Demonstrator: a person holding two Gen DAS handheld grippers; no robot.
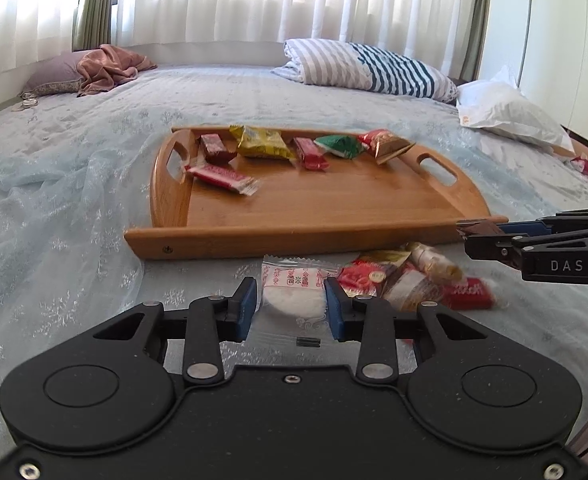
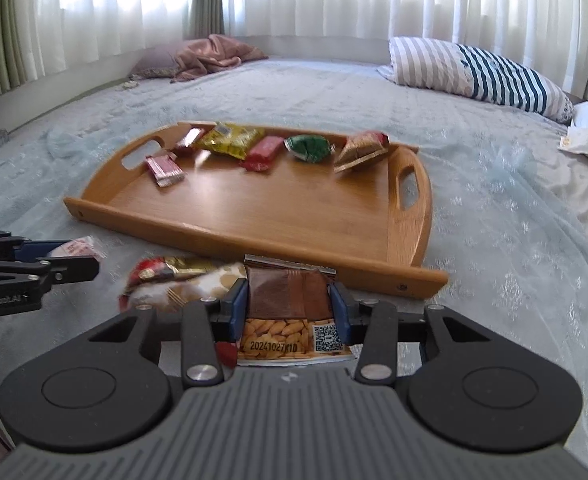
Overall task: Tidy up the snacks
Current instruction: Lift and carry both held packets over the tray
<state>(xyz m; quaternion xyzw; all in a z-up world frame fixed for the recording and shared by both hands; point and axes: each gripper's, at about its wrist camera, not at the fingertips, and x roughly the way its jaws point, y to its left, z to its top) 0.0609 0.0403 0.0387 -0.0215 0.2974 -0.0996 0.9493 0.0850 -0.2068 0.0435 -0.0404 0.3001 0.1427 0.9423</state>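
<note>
Crinkly packets, smooth wooden tray [image 1: 294, 236]
Left gripper [image 1: 290, 304] pinches a clear rice-cracker packet [image 1: 292, 292]; right gripper [image 2: 290, 304] pinches a brown nut packet [image 2: 288, 294].

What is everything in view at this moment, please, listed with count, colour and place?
Wooden tray: one, light brown, on the bed.
Snacks on tray: seven; red, yellow, green, gold; mostly along far edge.
White rice cracker packet: one, between left gripper's pads.
Brown almond packet: one, between right gripper's pads.
Loose snack pile: several, red and gold, before the tray.
Striped quilt: one, white and navy, far right.
Pink pillow: one, far left.
Left gripper: black, blue pads.
Right gripper: black, blue pads.
</note>
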